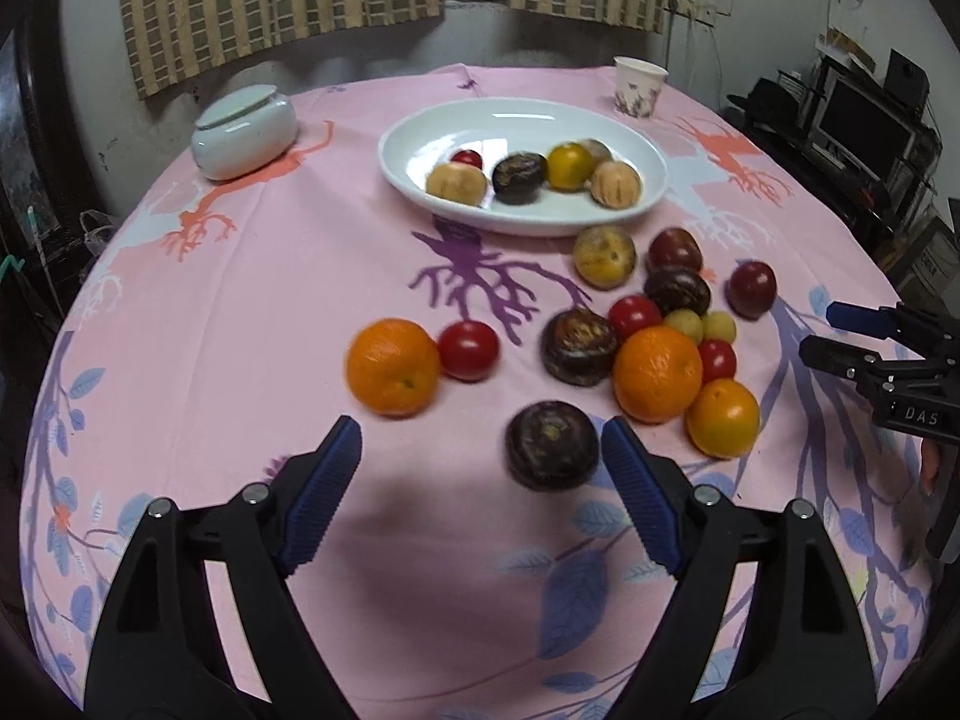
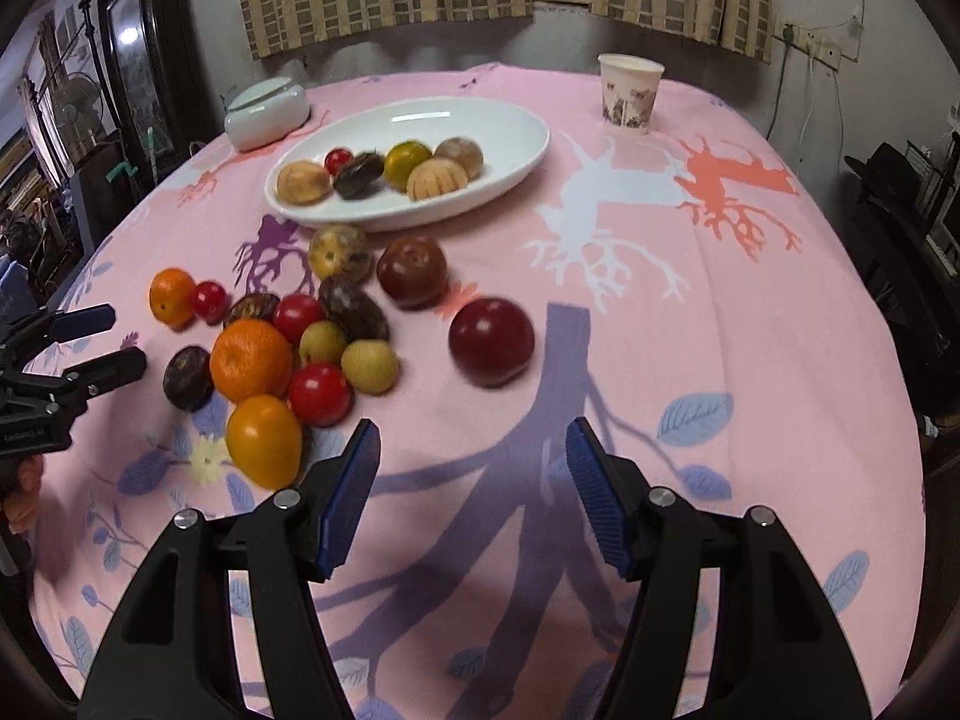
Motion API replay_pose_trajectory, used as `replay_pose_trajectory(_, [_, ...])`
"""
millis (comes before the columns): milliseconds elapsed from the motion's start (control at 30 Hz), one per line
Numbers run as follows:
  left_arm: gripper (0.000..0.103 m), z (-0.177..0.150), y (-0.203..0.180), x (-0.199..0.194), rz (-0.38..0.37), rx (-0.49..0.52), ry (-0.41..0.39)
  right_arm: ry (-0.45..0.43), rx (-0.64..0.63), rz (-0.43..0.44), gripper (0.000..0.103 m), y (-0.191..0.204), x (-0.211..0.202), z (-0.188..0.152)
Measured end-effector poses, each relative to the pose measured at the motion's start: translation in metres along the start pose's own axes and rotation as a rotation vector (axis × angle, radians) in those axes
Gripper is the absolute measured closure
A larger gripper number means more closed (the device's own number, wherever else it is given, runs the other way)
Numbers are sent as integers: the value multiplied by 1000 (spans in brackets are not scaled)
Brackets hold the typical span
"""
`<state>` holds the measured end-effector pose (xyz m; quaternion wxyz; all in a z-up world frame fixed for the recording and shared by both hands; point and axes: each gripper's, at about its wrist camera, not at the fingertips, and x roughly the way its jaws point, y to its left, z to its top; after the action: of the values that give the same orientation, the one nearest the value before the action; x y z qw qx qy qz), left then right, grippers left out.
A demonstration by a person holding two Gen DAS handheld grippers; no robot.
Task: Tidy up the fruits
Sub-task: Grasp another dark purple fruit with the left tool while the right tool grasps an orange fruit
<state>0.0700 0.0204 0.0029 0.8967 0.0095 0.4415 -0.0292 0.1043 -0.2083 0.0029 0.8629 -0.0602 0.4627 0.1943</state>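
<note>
Through my left wrist camera, my left gripper hangs over a round table under a pink cloth printed with leaves and branches. Its blue-padded fingers stand wide apart and grip nothing. A dark brown wrinkled fruit lies on the cloth just inside the right-hand finger, not pressed by either pad. Beyond it are a large orange touching a small red fruit, and to the right a tight cluster of loose fruits: orange, red, dark and pale yellow ones. Farther back, a white oval ceramic dish holds six fruits. A pale lidded ceramic jar sits at far left, a patterned paper cup at far right. My right gripper shows at the right edge.

Through my right wrist camera, my right gripper hovers over bare cloth, its blue pads moderately apart and empty. A single dark red round fruit lies on the cloth ahead of the jaws, apart from them. The loose cluster is to the left, a yellow-orange fruit nearest the left-hand pad. The dish with its fruits lies behind, the cup beyond. My left gripper enters at the left edge, fingertips of my hand below it
</note>
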Motion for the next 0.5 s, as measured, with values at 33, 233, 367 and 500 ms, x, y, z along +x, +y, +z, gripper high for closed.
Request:
replay_pose_trajectory(33, [19, -4, -5, 3, 0, 17, 6, 5, -3, -3, 37, 5, -1, -1])
replay_pose_trajectory(233, [19, -16, -16, 21, -66, 70, 47, -18, -103, -12, 35, 47, -16, 2])
replay_pose_trajectory(367, [19, -20, -18, 27, -84, 76, 35, -53, -95, 98, 26, 56, -13, 5])
replay_pose_trajectory(500, [17, -21, -22, 38, -56, 91, 63, -17, -140, 100, 26, 62, -2, -1])
